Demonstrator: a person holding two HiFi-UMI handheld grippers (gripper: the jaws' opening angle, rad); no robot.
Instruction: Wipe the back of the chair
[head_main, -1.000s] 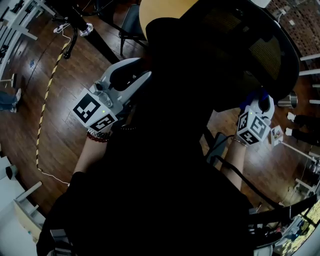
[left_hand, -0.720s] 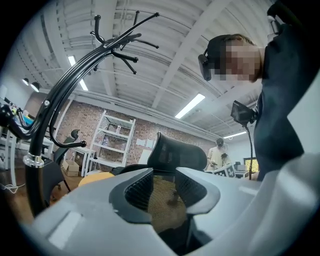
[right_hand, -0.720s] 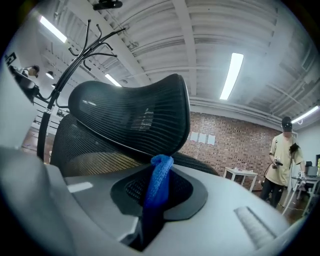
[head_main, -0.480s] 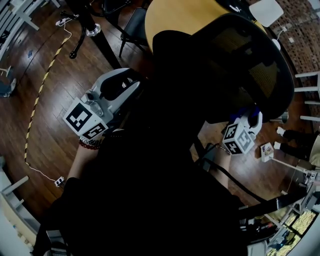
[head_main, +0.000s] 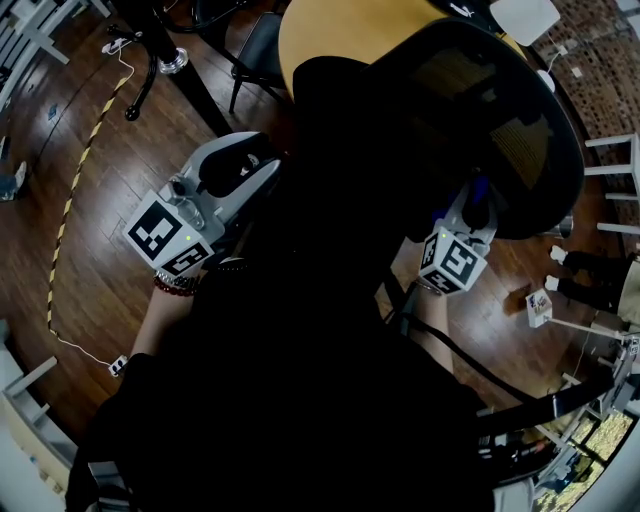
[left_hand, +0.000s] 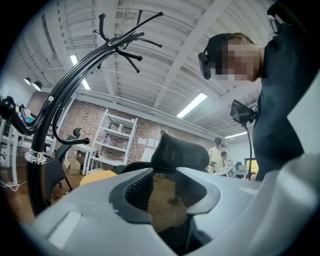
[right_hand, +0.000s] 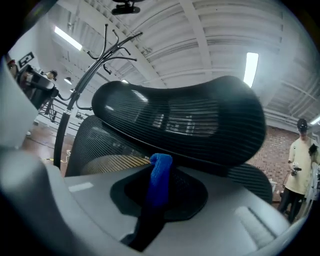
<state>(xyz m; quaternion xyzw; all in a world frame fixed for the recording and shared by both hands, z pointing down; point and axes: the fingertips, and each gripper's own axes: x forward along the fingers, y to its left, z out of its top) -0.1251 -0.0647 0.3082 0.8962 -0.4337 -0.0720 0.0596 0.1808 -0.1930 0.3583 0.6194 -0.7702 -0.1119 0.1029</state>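
Partly hidden under the chair (head_main: 500, 110), blue cloth (head_main: 480, 188) sits clamped in right gripper (head_main: 472, 205); left gripper (head_main: 235, 165) gapes

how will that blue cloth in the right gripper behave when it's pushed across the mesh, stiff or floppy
Probably floppy: the blue cloth bends over at its tip above the right gripper, which is shut on it. It looks light, so it should fold against the chair's mesh rather than push it. Its fuzzy surface may drag slightly on the weave.
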